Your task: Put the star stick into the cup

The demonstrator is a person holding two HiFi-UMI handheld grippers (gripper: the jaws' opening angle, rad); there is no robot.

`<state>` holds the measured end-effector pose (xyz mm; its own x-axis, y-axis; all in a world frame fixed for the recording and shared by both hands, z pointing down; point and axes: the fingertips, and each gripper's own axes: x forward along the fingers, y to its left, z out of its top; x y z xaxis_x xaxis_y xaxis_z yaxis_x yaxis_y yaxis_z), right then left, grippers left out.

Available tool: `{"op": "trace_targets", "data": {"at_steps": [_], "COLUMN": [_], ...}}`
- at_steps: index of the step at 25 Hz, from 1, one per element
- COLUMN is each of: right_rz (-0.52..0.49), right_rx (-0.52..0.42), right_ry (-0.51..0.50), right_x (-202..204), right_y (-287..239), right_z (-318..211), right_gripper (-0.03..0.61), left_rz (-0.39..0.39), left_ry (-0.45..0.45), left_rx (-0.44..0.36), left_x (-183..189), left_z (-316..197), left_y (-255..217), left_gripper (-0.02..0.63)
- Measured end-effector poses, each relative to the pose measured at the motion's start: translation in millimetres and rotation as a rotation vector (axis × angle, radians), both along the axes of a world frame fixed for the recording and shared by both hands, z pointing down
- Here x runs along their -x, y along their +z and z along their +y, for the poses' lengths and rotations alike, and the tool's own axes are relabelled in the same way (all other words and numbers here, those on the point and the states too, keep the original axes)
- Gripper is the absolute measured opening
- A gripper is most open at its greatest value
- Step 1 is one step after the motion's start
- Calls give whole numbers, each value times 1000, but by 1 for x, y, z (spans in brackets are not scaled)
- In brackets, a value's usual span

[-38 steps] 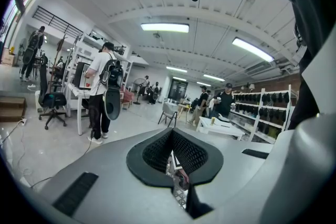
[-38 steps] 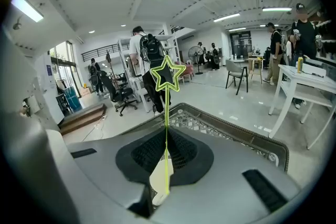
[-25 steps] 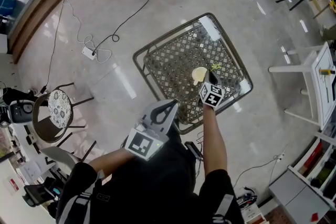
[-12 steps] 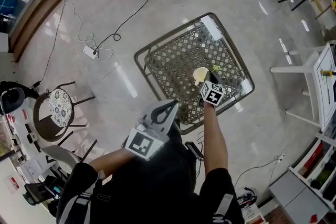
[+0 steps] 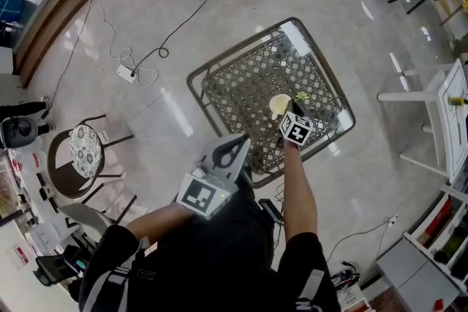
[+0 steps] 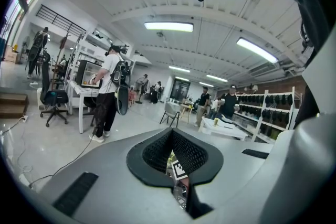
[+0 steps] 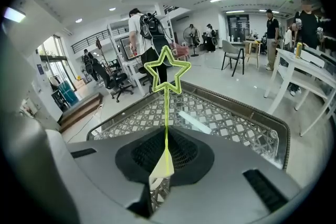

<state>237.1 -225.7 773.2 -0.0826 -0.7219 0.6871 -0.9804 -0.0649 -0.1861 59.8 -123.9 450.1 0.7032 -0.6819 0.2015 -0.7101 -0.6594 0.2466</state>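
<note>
A pale yellow cup (image 5: 278,105) stands on the brown lattice table (image 5: 241,84), right of its middle. My right gripper (image 5: 292,113) sits just behind the cup, shut on the thin green star stick (image 7: 167,77). The stick points straight up out of the jaws, its outline star high above the table, and shows as a small green tip (image 5: 300,95) beside the cup. A pale shape in the gap under the stem may be the cup. My left gripper (image 5: 237,147) hovers by the table's near edge, shut and empty (image 6: 173,157); the right gripper's marker cube (image 6: 180,169) shows through its slit.
A clear strip (image 5: 293,37) lies at the table's far corner. A chair with a patterned seat (image 5: 82,150) stands to the left. A cable and power strip (image 5: 124,72) lie on the floor. A white table (image 5: 442,95) is on the right. People stand around the room.
My left gripper has shifted slightly to the right. The right gripper, the stick and the cup stay as they were.
</note>
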Motion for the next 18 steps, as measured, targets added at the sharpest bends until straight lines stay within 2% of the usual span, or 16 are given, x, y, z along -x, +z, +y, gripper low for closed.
{"op": "trace_targets", "data": {"at_steps": [8, 18], "right_rz": [-17, -45], "right_rx": [12, 21], "right_ry": [10, 32], "right_x": [-4, -12], "right_y": [5, 14], "right_z": [-7, -18], "right_gripper": [15, 15], "left_rz": [-12, -45], "left_ry": [4, 26], "left_rx": [-16, 6], "left_x": [-11, -31], "left_z": [-14, -32], "left_y": [9, 35], "left_gripper": [15, 15]}}
